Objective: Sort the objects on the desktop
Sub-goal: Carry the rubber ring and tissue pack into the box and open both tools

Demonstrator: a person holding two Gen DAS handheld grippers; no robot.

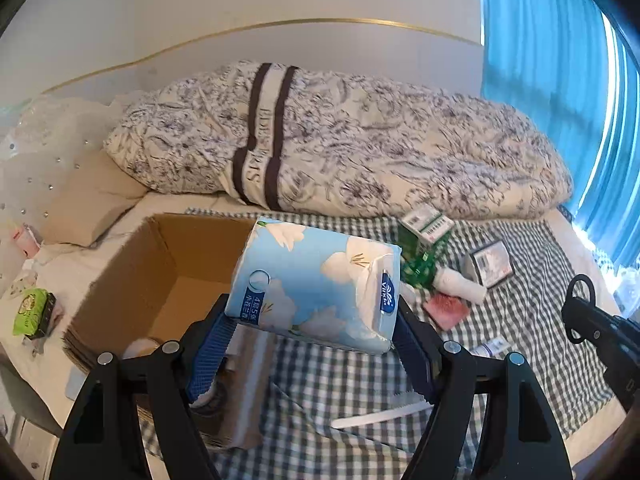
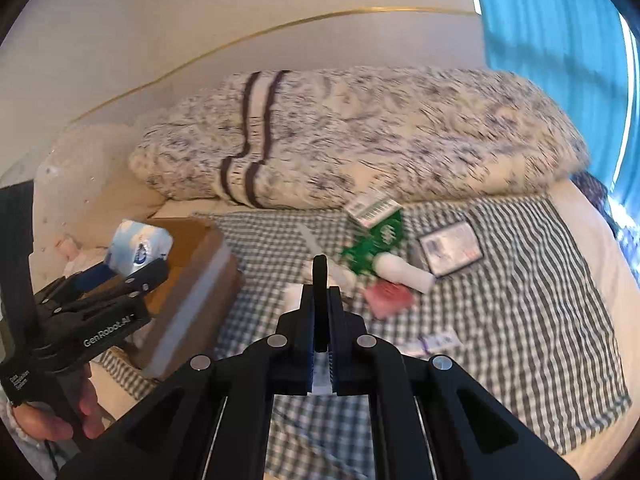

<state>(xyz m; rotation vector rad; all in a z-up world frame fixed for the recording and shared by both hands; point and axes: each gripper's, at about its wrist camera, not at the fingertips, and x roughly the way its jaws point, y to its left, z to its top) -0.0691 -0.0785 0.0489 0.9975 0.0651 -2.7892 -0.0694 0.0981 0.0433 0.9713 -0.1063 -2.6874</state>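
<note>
My left hand-held gripper (image 1: 310,336) is clamped on a soft pack of tissues in sky-blue wrapping printed with white lilies (image 1: 316,280), its blue-padded fingers (image 1: 210,350) pressing the pack's two ends. The pack hangs tilted in the air, just above the right wall of an open brown corrugated cardboard box (image 1: 160,264) that sits at about nine o'clock from the pack. Inside the box I can see bare cardboard floor and, at its near edge, a pale rounded object too hidden to identify.

My right hand-held gripper (image 2: 320,320) is clenched on a thin black ring-shaped handle (image 2: 320,276) that stands up between its fingers; what the handle belongs to I cannot tell.

At about two o'clock from the tissue pack, on the green-and-white checked cloth (image 1: 540,320) spread over the bed, lies a loose cluster: a green-and-white printed carton (image 1: 426,236), a white cylindrical bottle lying on its side (image 1: 460,282), a flat pink packet (image 1: 446,310) and a dark-framed rectangular card or case (image 1: 492,264). A white flat strip (image 1: 380,416) lies on the cloth at five o'clock.

Beyond them, at twelve o'clock, a rolled floral quilt with two dark stripes (image 1: 340,140) runs across the bed. At nine o'clock, beyond the box, a lime-green small packet (image 1: 30,312) rests on the pale sheet. Blue curtains (image 1: 560,80) hang at two o'clock.
</note>
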